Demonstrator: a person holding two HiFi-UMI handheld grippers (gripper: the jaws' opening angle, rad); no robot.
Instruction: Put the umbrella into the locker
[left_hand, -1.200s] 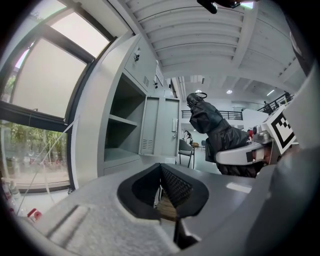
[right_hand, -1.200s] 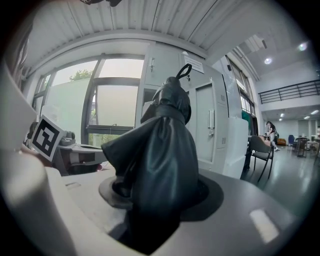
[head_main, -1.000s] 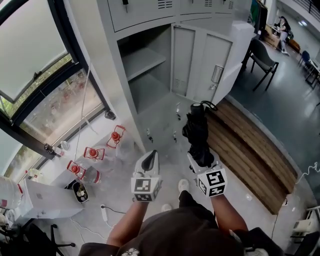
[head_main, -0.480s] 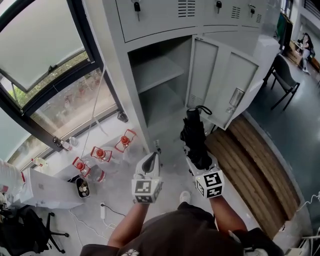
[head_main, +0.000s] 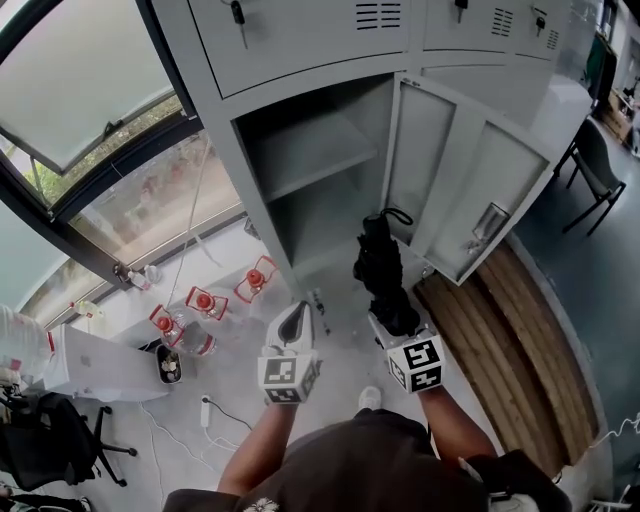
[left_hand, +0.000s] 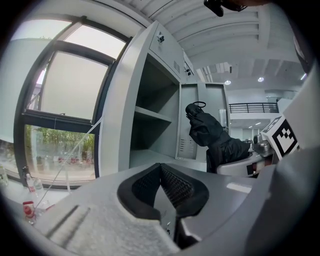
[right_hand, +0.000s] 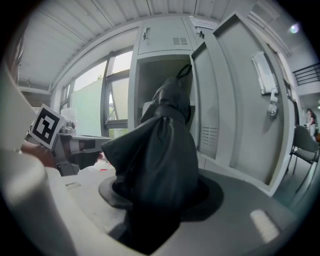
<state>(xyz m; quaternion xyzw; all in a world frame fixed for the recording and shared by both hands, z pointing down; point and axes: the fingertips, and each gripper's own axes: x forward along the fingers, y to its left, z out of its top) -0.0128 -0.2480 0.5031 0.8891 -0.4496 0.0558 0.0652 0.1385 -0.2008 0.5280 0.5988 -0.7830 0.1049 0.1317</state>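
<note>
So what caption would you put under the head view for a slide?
Right gripper holds a folded black umbrella before the open grey locker; left gripper shut, empty.

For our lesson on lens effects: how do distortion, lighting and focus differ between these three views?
Head view: even daylight, straight locker edges bow; left gripper view: round fisheye frame with black corners, window washed out; right gripper view: same round frame, near umbrella dark, its folds soft.

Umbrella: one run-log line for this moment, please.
right gripper: shut on umbrella | left gripper: shut, empty | locker: door open | umbrella: in front of opening, not yet inside
</note>
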